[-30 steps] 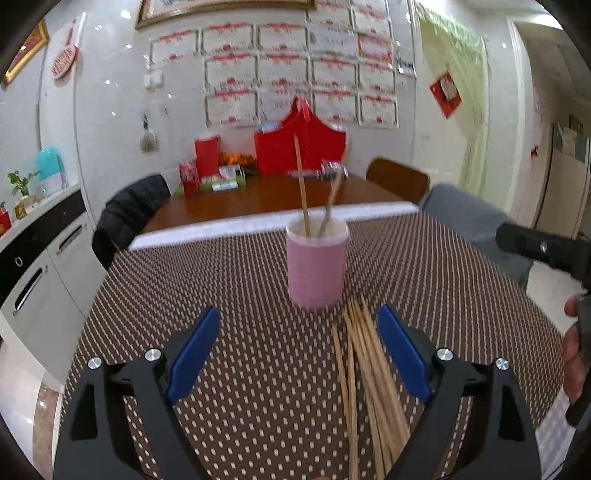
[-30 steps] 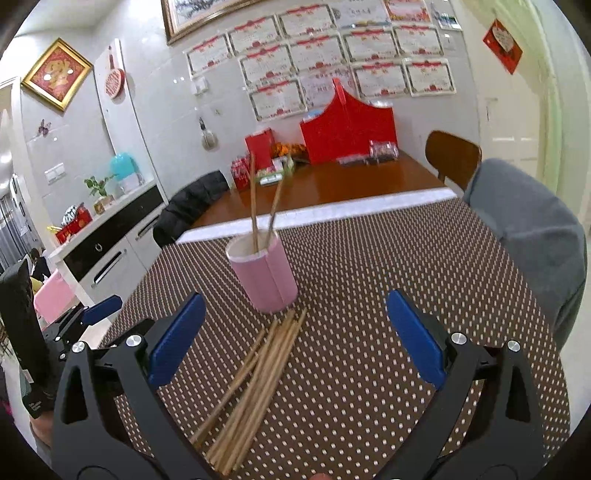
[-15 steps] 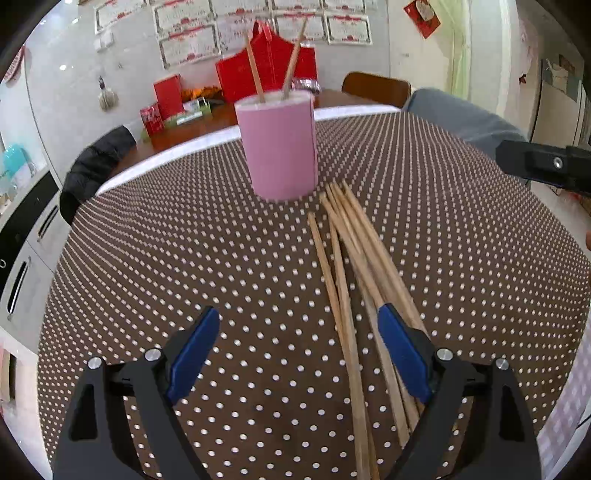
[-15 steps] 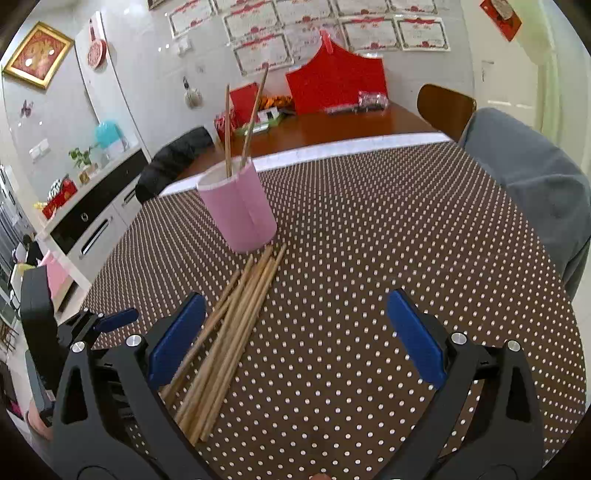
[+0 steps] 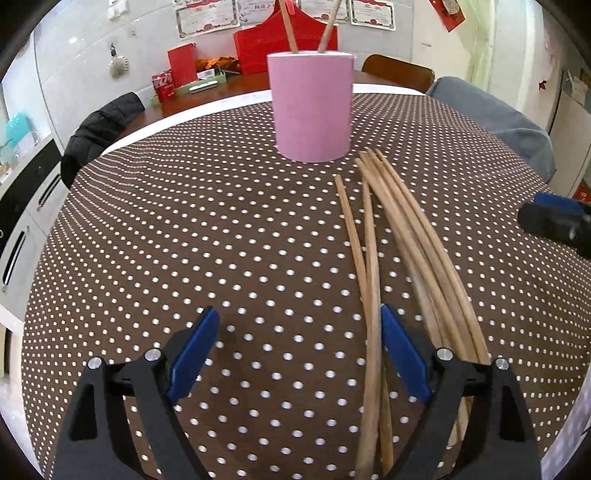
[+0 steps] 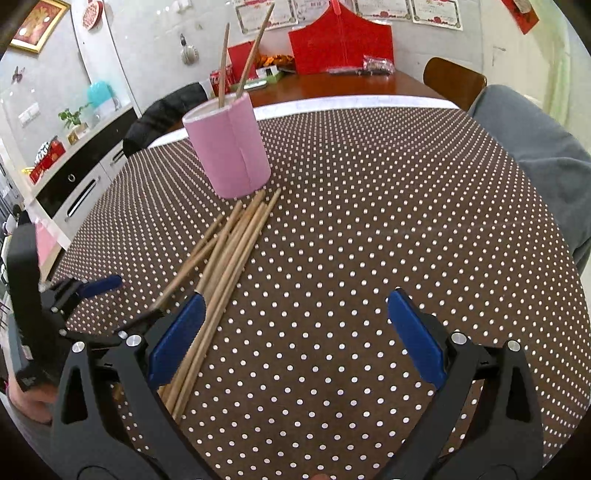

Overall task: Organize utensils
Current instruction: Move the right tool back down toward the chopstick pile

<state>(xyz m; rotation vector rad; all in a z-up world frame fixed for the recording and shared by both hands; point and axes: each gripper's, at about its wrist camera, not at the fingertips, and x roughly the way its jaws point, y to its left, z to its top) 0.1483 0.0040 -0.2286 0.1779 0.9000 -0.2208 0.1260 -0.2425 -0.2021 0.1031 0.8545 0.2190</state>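
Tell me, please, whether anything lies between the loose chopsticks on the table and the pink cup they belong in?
Nothing visible does. The loose chopsticks lie on the dotted tablecloth with their far tips right beside the base of the pink cup, which already holds two chopsticks.

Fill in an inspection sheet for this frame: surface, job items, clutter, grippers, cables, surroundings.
Surface: brown polka-dot tablecloth, flat.
Job's things: pink holder upright with two chopsticks inside; loose chopsticks lying in a bundle in front of it, their far ends close to its base.
Clutter: nothing seen on the cloth.
Grippers: left gripper open, one chopstick running between its jaws; right gripper open, bundle by its left finger.
Cables: nothing seen.
Surroundings: wooden table with red boxes, certificates on the wall, cabinets.
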